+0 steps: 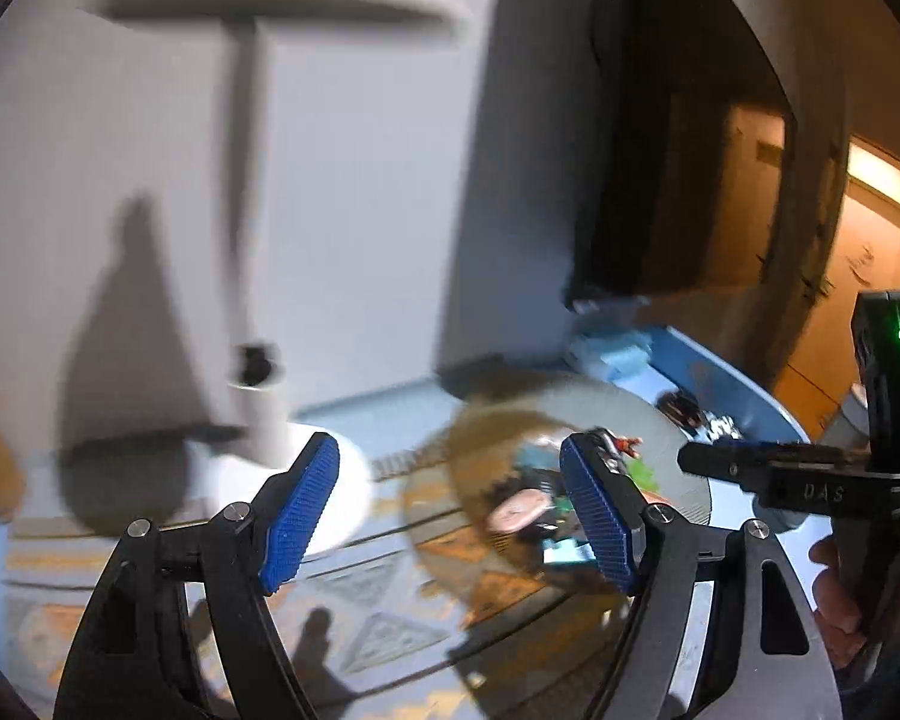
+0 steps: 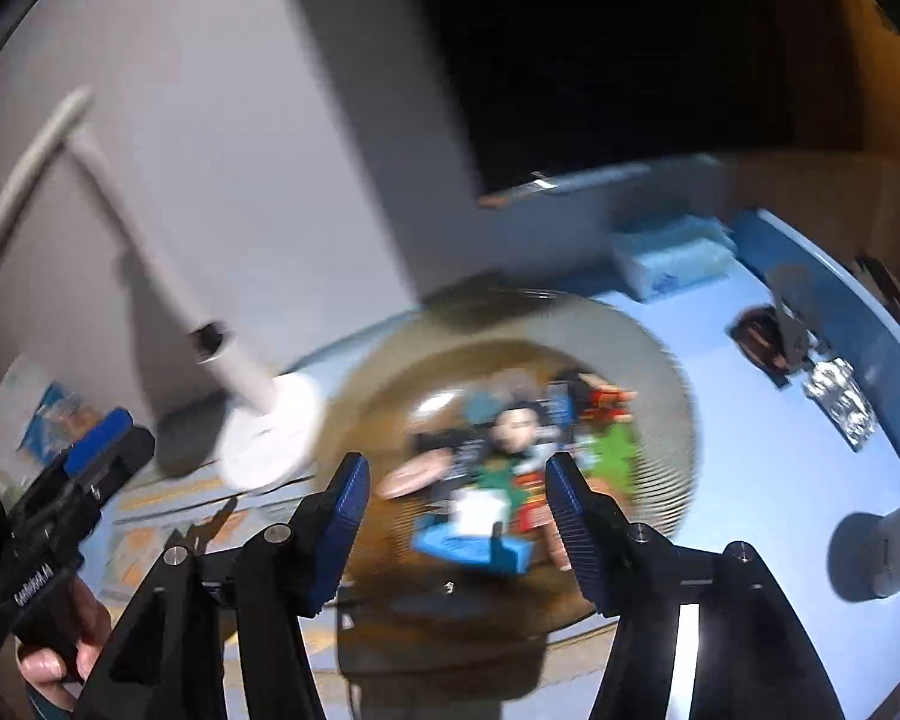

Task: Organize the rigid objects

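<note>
A clear ribbed glass bowl [image 2: 660, 360] sits on the blue table and holds several small toys: a blue piece [image 2: 468, 546], a pink oval [image 2: 414, 477], a green piece [image 2: 615, 450] and a dark-haired figure [image 2: 513, 420]. My right gripper [image 2: 457, 474] hovers over the bowl's near side with its blue pads apart, pressing on nothing. My left gripper [image 1: 450, 498] is open too, left of the bowl [image 1: 678, 438], with nothing between its fingers. Both views are blurred.
A white lamp base [image 2: 270, 432] with a slanted stem stands left of the bowl. A pale blue pack [image 2: 672, 258], a dark item [image 2: 768, 342] and a foil-like thing [image 2: 840, 402] lie behind and right. A grey cylinder [image 2: 870, 552] is at right. Patterned cloth [image 1: 360, 600] covers the near table.
</note>
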A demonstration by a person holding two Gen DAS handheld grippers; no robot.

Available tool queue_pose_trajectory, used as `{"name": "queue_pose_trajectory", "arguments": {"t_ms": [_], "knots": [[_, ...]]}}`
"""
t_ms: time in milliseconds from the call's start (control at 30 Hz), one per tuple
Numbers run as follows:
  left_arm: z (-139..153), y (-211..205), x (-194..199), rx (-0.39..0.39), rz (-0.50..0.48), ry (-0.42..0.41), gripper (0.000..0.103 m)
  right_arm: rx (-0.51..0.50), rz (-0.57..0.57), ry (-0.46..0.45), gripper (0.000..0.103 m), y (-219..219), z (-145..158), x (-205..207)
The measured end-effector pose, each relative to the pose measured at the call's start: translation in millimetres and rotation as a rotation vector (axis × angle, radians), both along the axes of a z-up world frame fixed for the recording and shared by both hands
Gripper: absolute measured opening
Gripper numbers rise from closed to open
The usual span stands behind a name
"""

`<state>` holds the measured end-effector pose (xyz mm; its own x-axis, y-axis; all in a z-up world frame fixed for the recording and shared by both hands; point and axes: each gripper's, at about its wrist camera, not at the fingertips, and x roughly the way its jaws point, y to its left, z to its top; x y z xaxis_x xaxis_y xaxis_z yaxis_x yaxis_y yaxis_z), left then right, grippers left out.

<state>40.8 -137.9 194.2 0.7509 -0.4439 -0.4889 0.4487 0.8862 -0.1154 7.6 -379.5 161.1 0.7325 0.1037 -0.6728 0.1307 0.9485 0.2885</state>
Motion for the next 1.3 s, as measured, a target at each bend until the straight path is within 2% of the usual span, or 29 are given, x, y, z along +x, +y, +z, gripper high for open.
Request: {"name": "queue_pose_trajectory", "arguments": {"t_ms": [67, 133, 167, 200, 267, 300, 333, 467, 600, 667, 733, 867, 1300], "knots": [[16.8, 29.7, -21.1, -0.007, 0.054, -0.029, 0.085, -0.004, 0.045, -0.024, 0.06, 26.4, 12.2, -9.6], [26.1, 55.3, -36.9, -0.018, 0.084, -0.009, 0.085, -0.017, 0.095, -0.05, 0.06, 56.1, 24.2, -21.2], [28.9, 73.9, -46.0, -0.055, 0.091, 0.019, 0.085, -0.034, 0.122, -0.065, 0.061, 73.6, 29.4, -27.7], [29.3, 90.5, -54.0, -0.085, 0.117, 0.039, 0.085, -0.053, 0.141, -0.078, 0.063, 87.9, 32.4, -33.4], [24.8, 116.3, -69.9, -0.104, 0.193, 0.028, 0.086, -0.092, 0.17, -0.105, 0.073, 114.6, 33.5, -44.0], [20.1, 125.8, -77.5, -0.089, 0.24, 0.011, 0.087, -0.101, 0.18, -0.114, 0.083, 125.1, 30.8, -47.4], [11.2, 133.9, -85.1, -0.06, 0.299, -0.003, 0.091, -0.107, 0.188, -0.128, 0.087, 139.7, 25.4, -52.3], [-34.8, 140.8, -93.9, 0.004, 0.371, 0.001, 0.091, -0.14, 0.215, -0.135, 0.087, 176.5, -9.2, -57.1], [-81.7, 137.8, -88.8, 0.032, 0.384, 0.038, 0.091, -0.181, 0.257, -0.061, 0.087, 203.9, -60.2, -46.9], [-101.3, 135.1, -83.5, 0.029, 0.394, 0.05, 0.091, -0.214, 0.296, -0.062, 0.087, 213.4, -80.1, -45.3], [-116.8, 133.0, -79.1, 0.025, 0.401, 0.078, 0.091, -0.256, 0.287, -0.061, 0.087, 217.3, -97.2, -46.3], [-132.6, 122.5, -73.1, 0.039, 0.407, 0.084, 0.091, -0.223, 0.267, -0.028, 0.087, 206.7, -119.5, -41.2], [-150.8, 115.9, -71.9, 0.048, 0.428, 0.08, 0.091, -0.195, 0.218, -0.037, 0.087, 185.8, -129.6, -36.7]]}}
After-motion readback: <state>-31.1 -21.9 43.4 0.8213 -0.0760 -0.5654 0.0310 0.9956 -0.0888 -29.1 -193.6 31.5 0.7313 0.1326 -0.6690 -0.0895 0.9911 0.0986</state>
